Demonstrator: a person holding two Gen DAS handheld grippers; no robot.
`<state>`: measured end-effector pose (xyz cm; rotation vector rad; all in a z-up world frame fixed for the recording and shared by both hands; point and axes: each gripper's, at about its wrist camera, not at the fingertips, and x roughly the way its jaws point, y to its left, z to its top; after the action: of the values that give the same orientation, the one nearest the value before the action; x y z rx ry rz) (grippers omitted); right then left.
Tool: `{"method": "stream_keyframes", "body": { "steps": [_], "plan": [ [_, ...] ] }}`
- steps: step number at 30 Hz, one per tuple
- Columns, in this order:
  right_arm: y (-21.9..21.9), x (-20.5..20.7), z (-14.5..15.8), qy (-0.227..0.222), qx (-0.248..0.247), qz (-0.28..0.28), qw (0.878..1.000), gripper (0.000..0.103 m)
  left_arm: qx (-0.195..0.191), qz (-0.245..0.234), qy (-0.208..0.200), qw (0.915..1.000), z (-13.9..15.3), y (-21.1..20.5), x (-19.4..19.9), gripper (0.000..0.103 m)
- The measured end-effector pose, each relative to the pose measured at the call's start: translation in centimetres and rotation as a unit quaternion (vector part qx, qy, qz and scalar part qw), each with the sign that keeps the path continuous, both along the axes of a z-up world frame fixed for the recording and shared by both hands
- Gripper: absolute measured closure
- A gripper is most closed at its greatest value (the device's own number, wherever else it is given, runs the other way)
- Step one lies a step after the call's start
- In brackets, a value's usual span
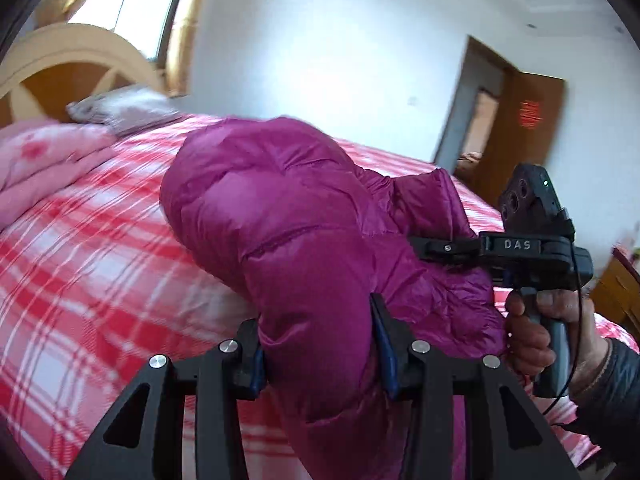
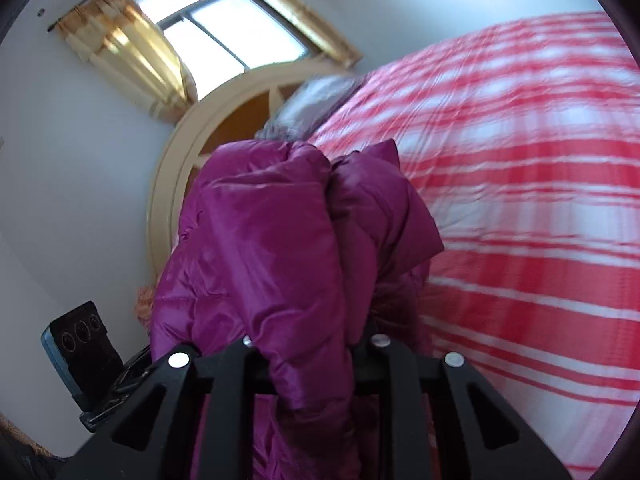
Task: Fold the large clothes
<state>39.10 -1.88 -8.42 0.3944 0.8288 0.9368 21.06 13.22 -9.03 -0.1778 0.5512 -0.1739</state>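
The left gripper (image 1: pixel 320 344) has its blue-padded jaws clamped on a thick bunch of the magenta down jacket (image 1: pixel 280 216), and the right gripper (image 2: pixel 312 344), a hand (image 1: pixel 536 332) around its handle in the left view, pinches another fold of the same jacket, which swallows its fingertips. The puffy garment hangs bundled between the two tools, its far end draped toward the bed. This looks like the lift-and-carry part of a fold; the next move likely calls for lowering the jacket flat onto the red-and-white plaid bedspread (image 1: pixel 80 248) and spreading it without letting the slippery shell slide free. Beyond lie a pink quilt (image 1: pixel 44 156), a grey pillow (image 1: pixel 120 112), an arched cream headboard (image 2: pixel 176 152), a curtained window (image 2: pixel 232 36) and an open brown door (image 1: pixel 520 140).
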Motion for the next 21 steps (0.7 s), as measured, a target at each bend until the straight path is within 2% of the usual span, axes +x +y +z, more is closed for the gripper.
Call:
{"method": "stream_keyframes", "body": {
  "steps": [3, 5, 6, 8, 11, 13, 16, 21],
  "plan": [
    [2.9, 1.7, -1.9, 0.025, -0.007, 0.015, 1.000, 0.081, -0.007, 0.027, 0.023, 0.9993, -2.5, 2.4, 0.4, 0.057],
    [3.9, 2.8, -3.6, 0.048, -0.007, 0.015, 0.999, 0.080, -0.031, 0.045, 0.048, 0.9973, -4.3, 3.8, 1.0, 0.042],
    [4.1, 3.4, -4.2, 0.063, -0.002, 0.017, 0.998, 0.079, -0.045, 0.051, 0.054, 0.9962, -5.0, 4.4, 1.1, 0.038],
    [4.0, 4.2, -5.3, 0.088, 0.005, 0.018, 0.996, 0.072, -0.064, 0.063, 0.055, 0.9945, -5.9, 5.1, 0.9, 0.024],
    [3.4, 5.0, -6.8, 0.120, 0.016, 0.021, 0.992, 0.061, -0.093, 0.064, 0.059, 0.9919, -6.7, 5.7, 0.0, 0.020],
    [2.5, 5.2, -7.6, 0.140, 0.039, 0.023, 0.989, 0.059, -0.107, 0.062, 0.062, 0.9904, -7.4, 5.9, 0.0, 0.018],
    [1.7, 5.0, -8.0, 0.149, 0.056, 0.028, 0.987, 0.059, -0.106, 0.062, 0.061, 0.9906, -7.3, 6.1, 0.6, 0.016],
    [0.7, 4.2, -7.5, 0.134, 0.058, 0.033, 0.989, 0.056, -0.084, 0.068, 0.056, 0.9926, -7.1, 5.6, 0.7, 0.012]
  ]
}}
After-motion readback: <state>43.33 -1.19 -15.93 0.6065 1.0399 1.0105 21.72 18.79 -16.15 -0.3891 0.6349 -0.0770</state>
